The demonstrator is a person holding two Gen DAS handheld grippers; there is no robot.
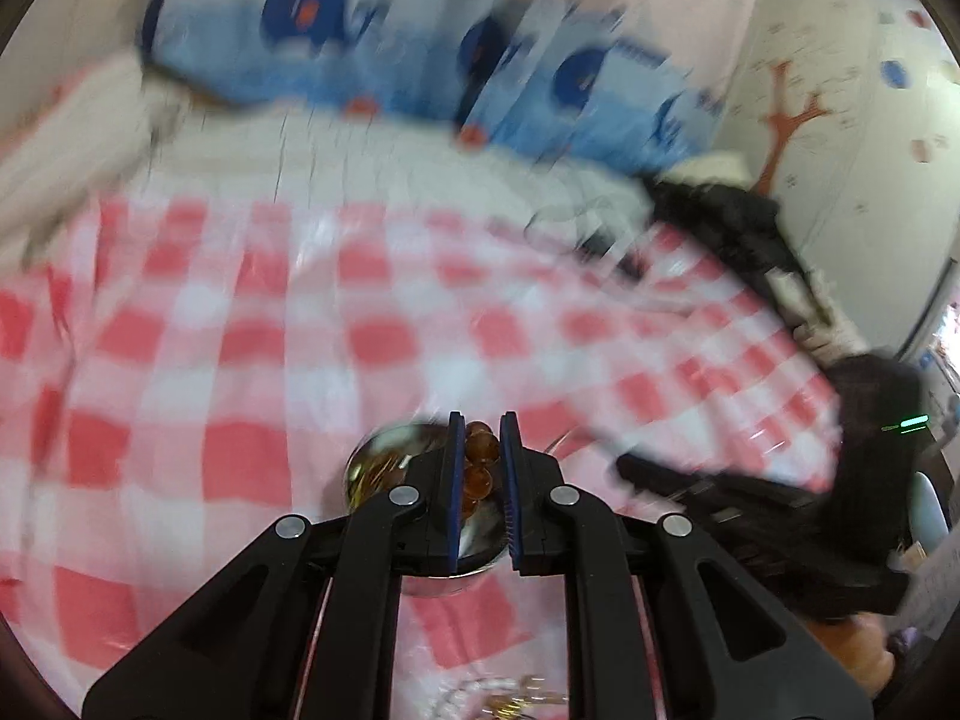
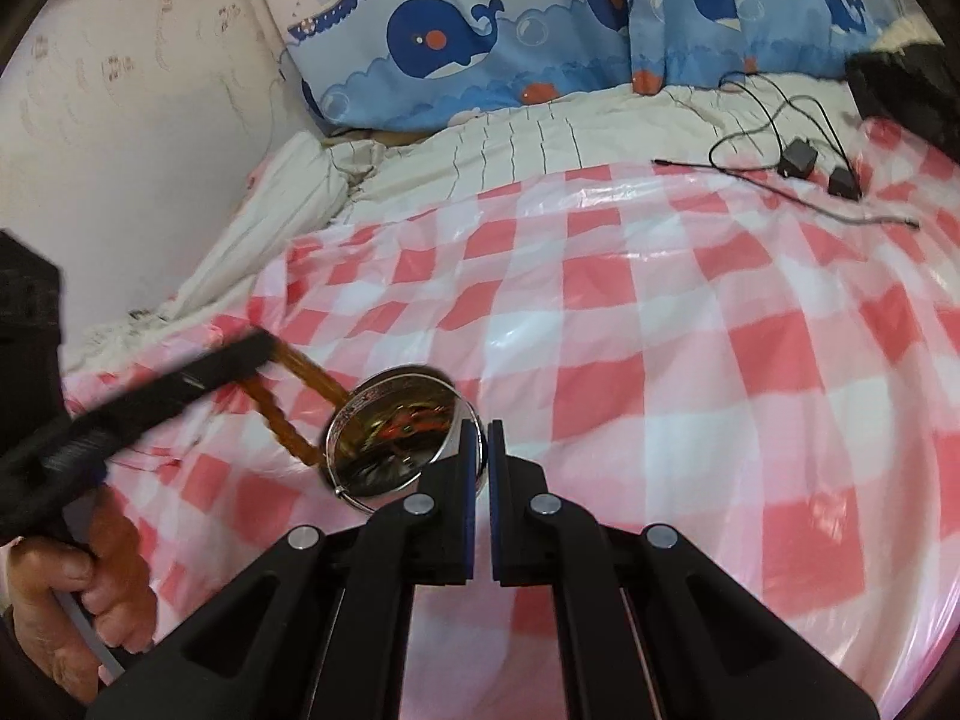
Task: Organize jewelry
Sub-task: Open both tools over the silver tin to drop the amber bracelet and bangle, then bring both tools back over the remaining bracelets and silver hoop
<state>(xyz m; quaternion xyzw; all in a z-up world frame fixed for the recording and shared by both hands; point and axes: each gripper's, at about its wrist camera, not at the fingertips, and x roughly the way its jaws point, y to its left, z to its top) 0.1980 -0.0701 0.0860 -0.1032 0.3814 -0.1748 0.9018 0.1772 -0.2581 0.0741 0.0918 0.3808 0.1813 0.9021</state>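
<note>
We are lowering an amber beaded bracelet toward a small round metal tin on the red-and-white checked plastic sheet.

From the left wrist, blurred, our left gripper (image 1: 483, 456) is pinching the amber beaded bracelet (image 1: 478, 462), with the small round metal tin (image 1: 375, 468) just beneath its tips. From the right wrist, our right gripper (image 2: 479, 450) is clamping the tin's (image 2: 399, 423) rim narrowly; the bracelet (image 2: 300, 381) is hanging lengthwise from the left gripper (image 2: 252, 345) into the tin, so the left hand (image 2: 84, 588) is nearer.

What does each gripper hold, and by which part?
Left gripper holds the amber bead strand by some of its beads; right gripper pinches the metal tin by its rim.
</note>
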